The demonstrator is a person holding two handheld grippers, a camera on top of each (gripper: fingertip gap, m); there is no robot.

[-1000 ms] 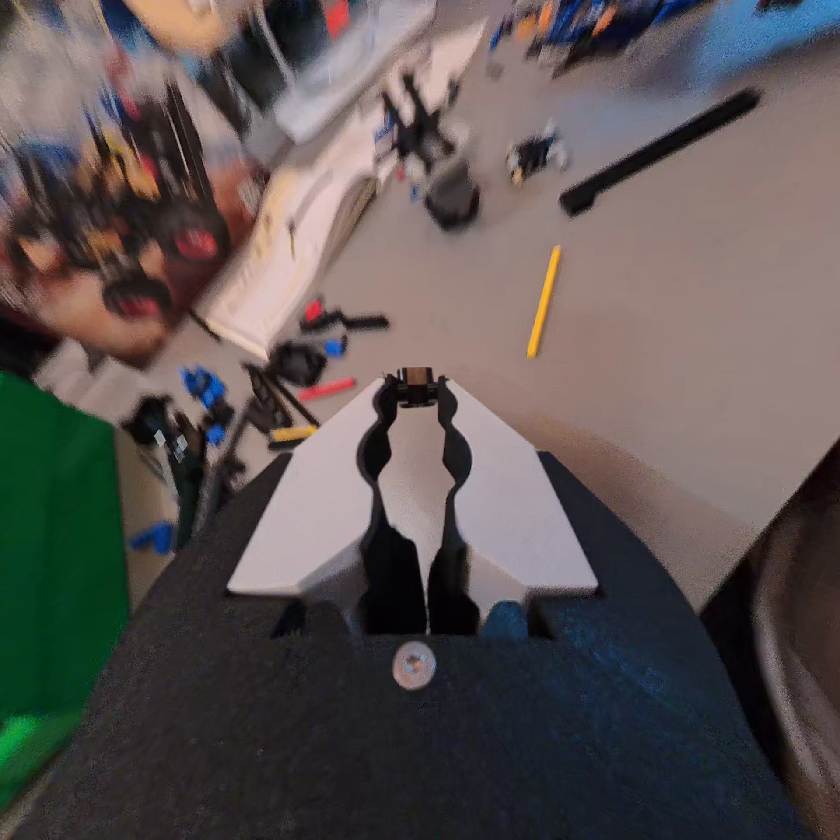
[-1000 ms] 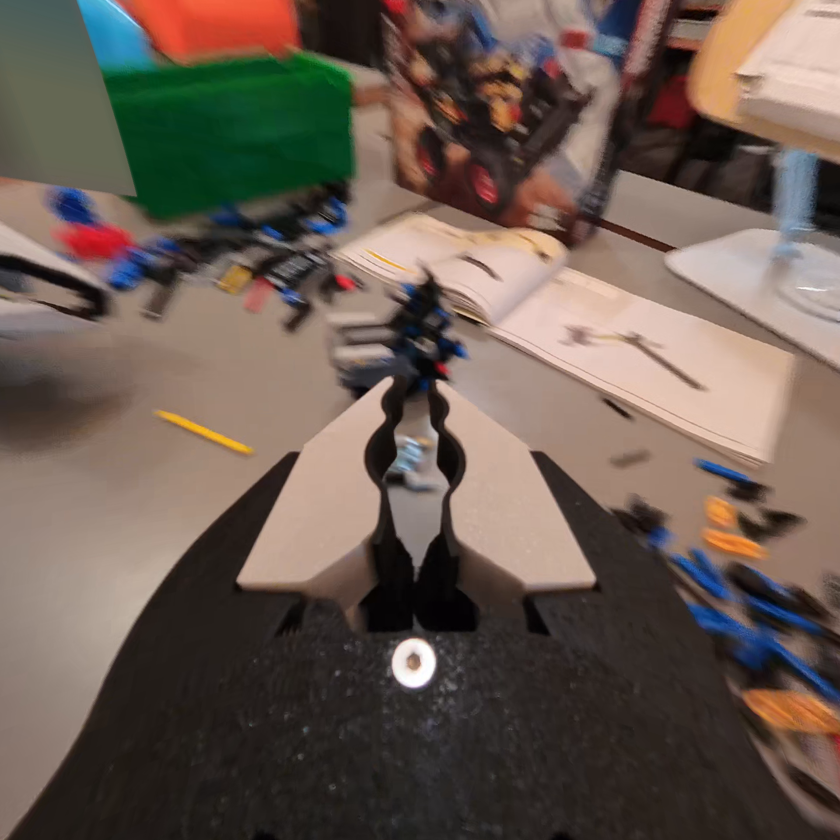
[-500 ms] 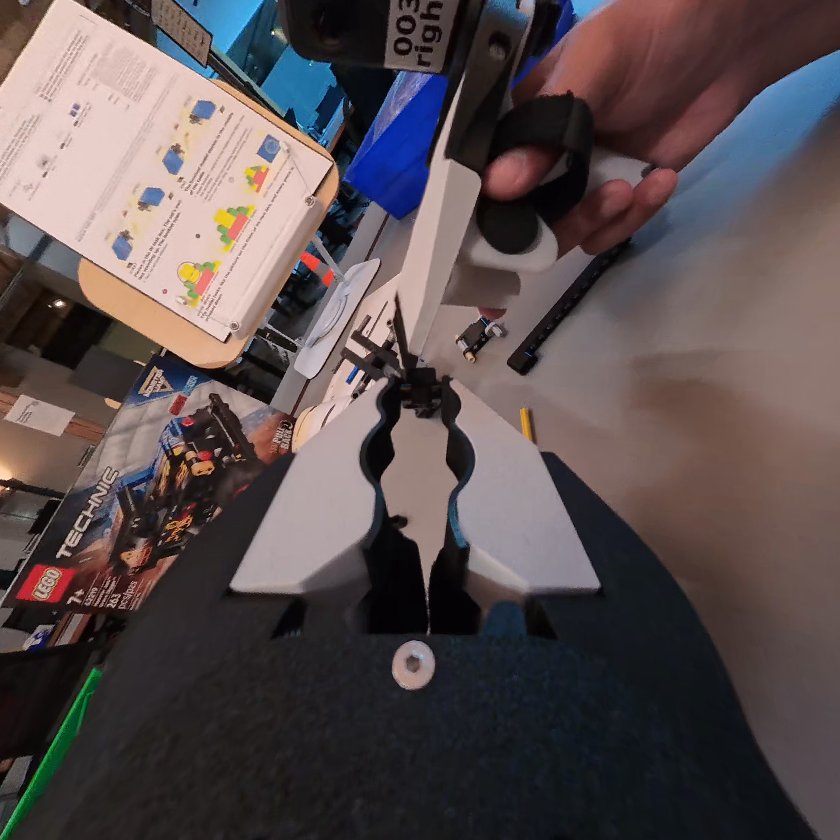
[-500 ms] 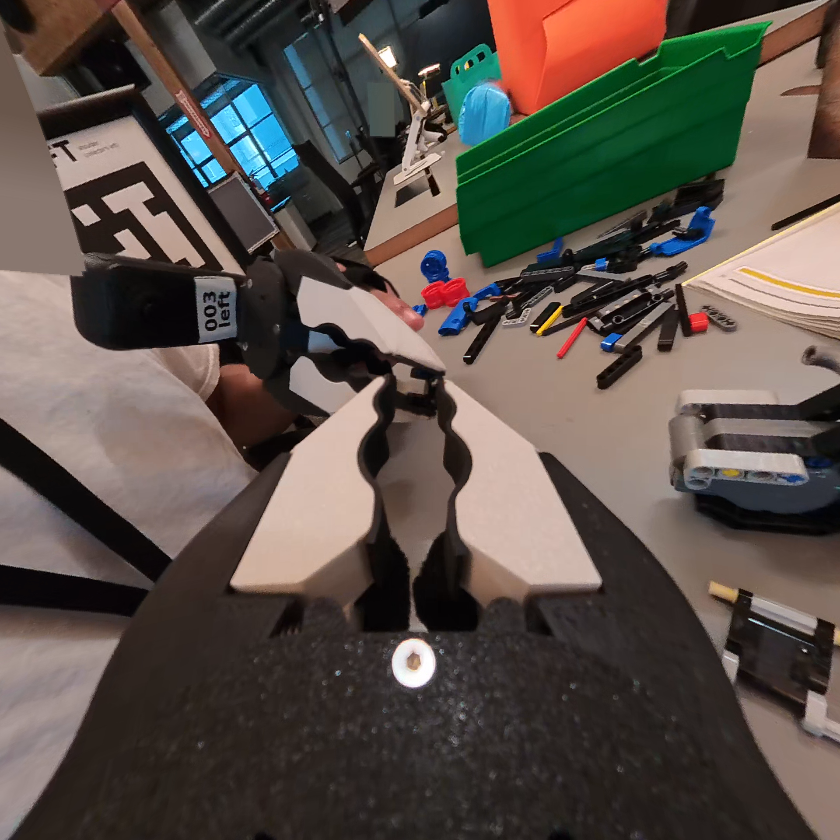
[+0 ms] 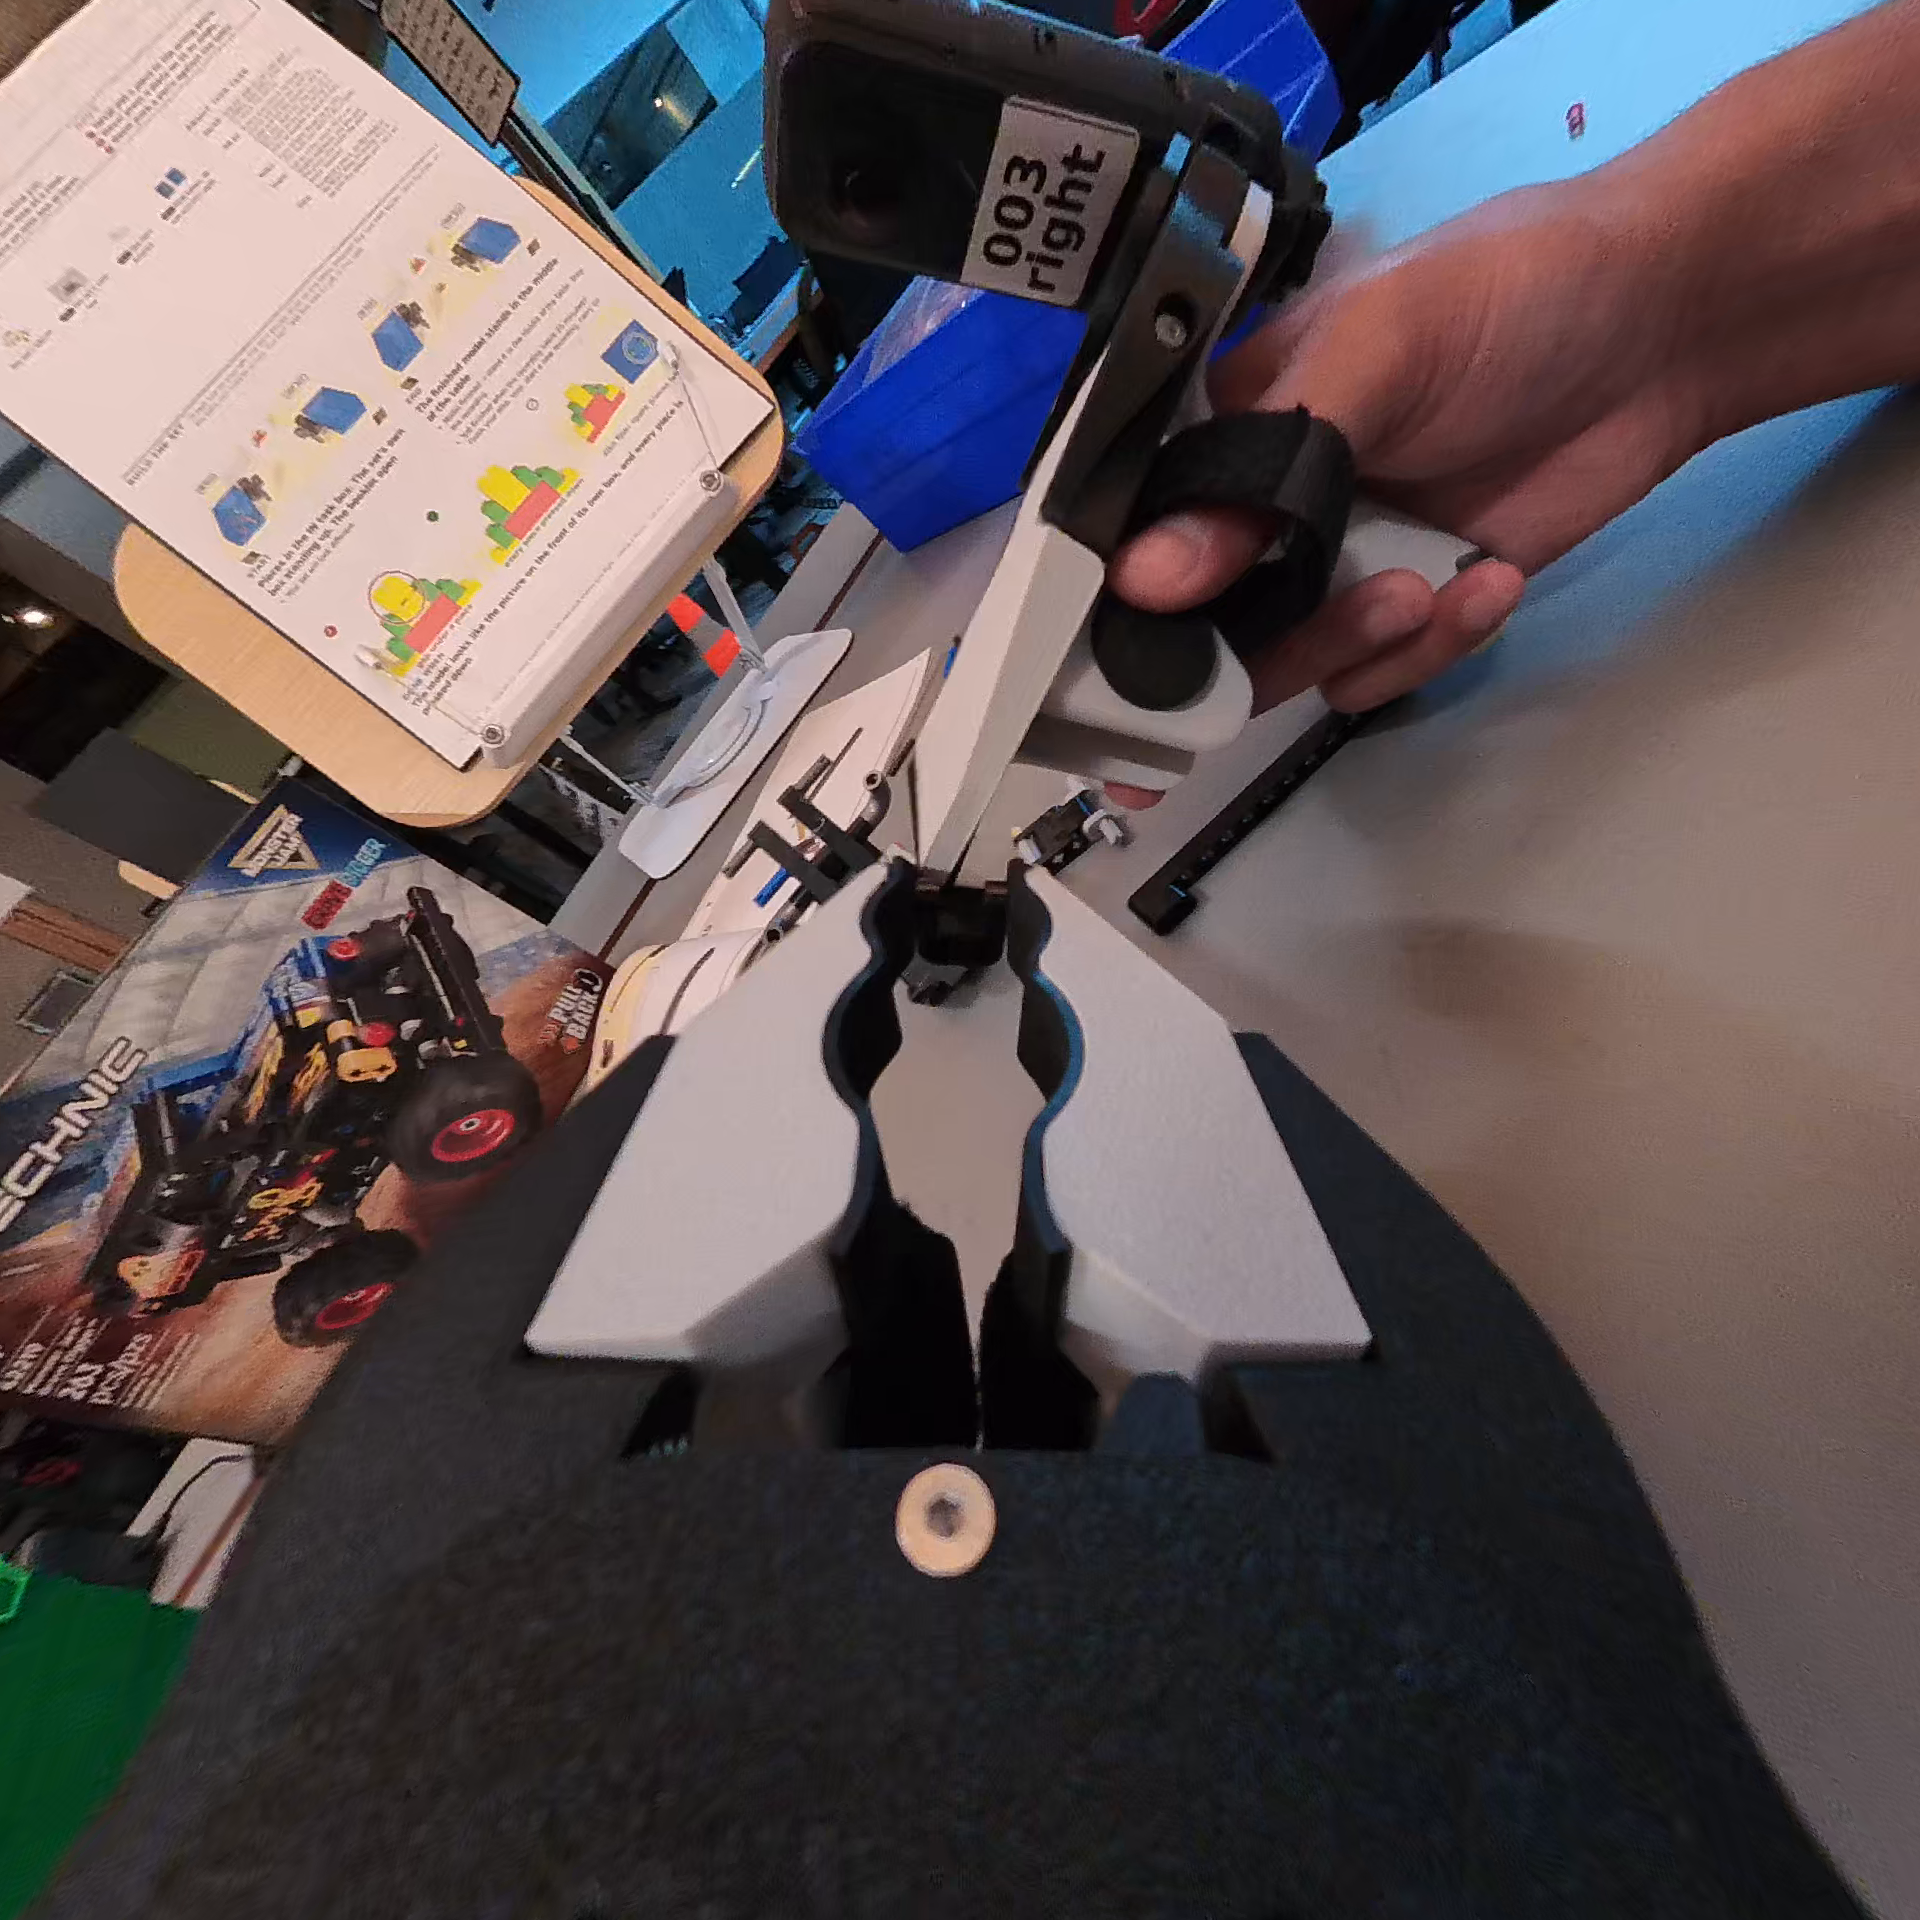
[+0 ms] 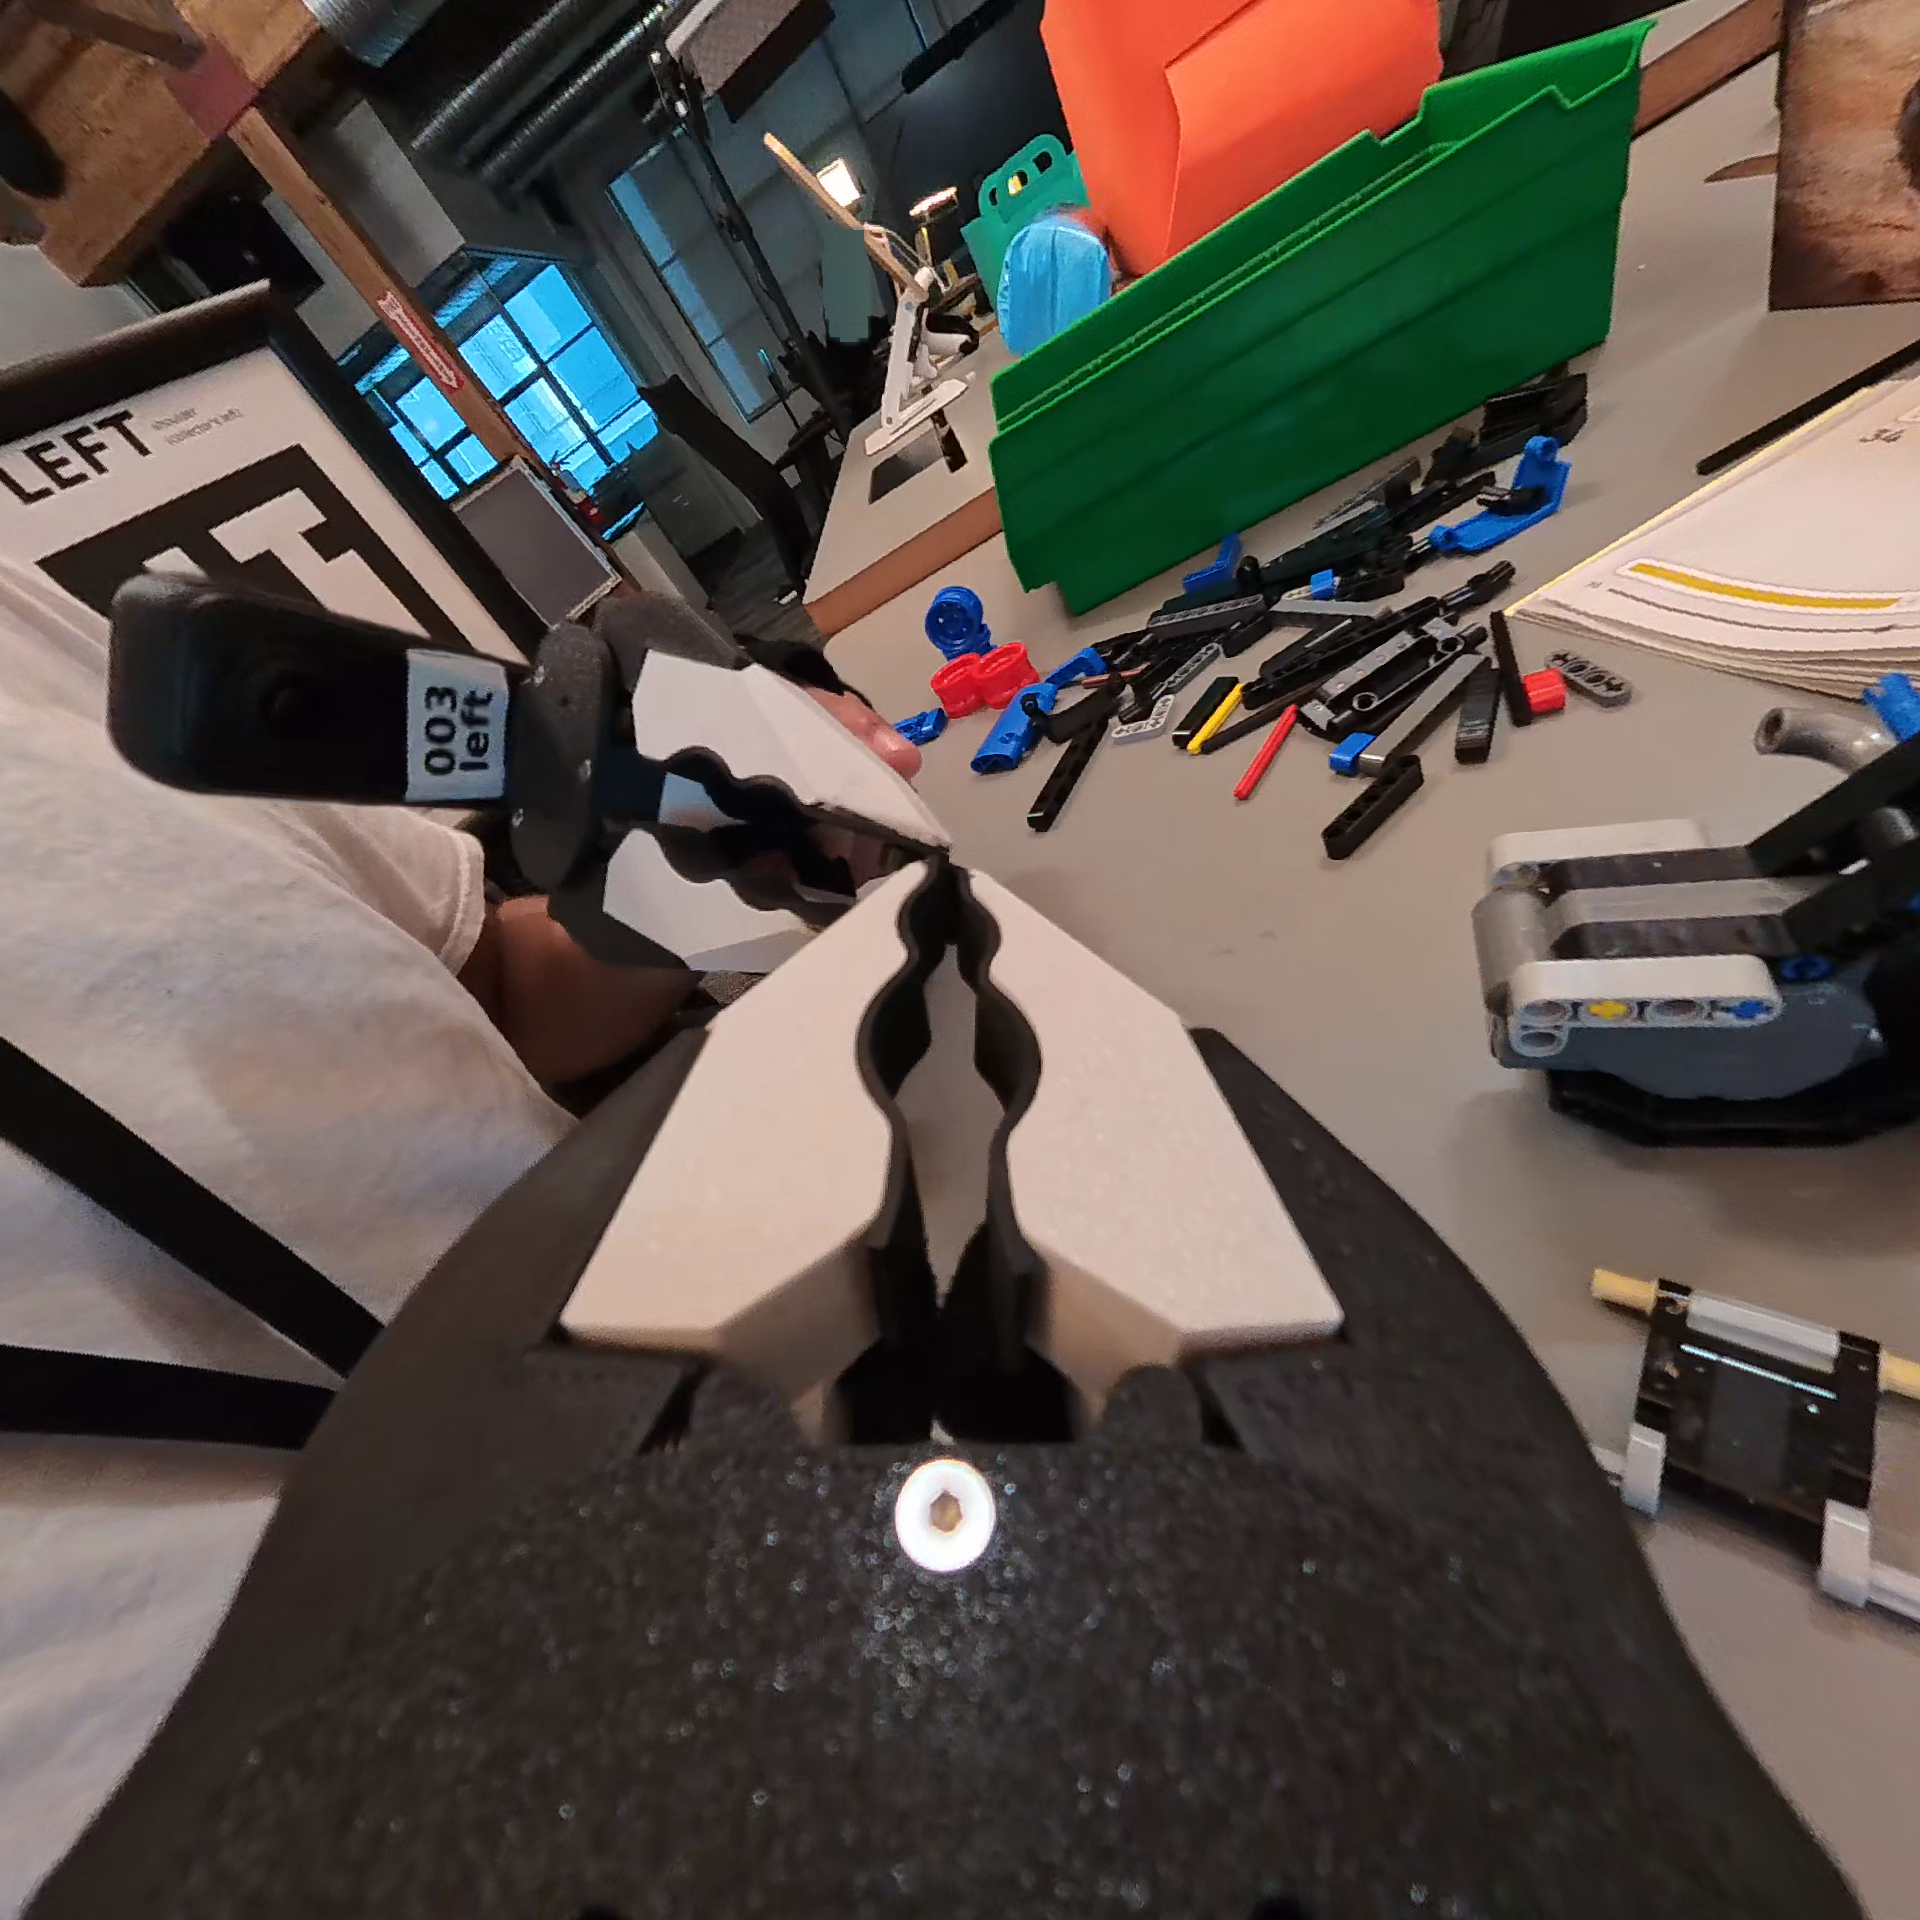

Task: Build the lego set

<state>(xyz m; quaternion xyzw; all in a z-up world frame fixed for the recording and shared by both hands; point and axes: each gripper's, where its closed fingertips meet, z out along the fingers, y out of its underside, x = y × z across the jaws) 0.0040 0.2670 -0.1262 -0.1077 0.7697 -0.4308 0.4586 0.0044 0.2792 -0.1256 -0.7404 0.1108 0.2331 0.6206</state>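
Observation:
My left gripper (image 5: pixel 951 902) is shut on a small black lego piece (image 5: pixel 948 935) and holds it above the grey table (image 5: pixel 1558 1039). My right gripper (image 6: pixel 948 878) is shut, and its tips meet the left gripper's tips (image 6: pixel 914 831) head-on. In the left wrist view the right gripper (image 5: pixel 932 864) comes down from above onto the piece, held by a hand (image 5: pixel 1507 395). From the right wrist view the piece is hidden behind the fingertips, so I cannot tell whether the right tips pinch part of it.
A part-built grey and black model (image 6: pixel 1662 987) and a small black sub-assembly (image 6: pixel 1766 1423) lie at the right. Loose parts (image 6: pixel 1351 675) lie before a green bin (image 6: pixel 1299 343), beside an open booklet (image 6: pixel 1714 592). The set box (image 5: pixel 260 1143), a long black beam (image 5: pixel 1247 821) and an instruction stand (image 5: pixel 343 364) are near. My left and right fingertips are right by each other.
Both grippers have swung up from the table and come together tip to tip. The right gripper's jaws have narrowed since half a second ago. The left still holds the black piece.

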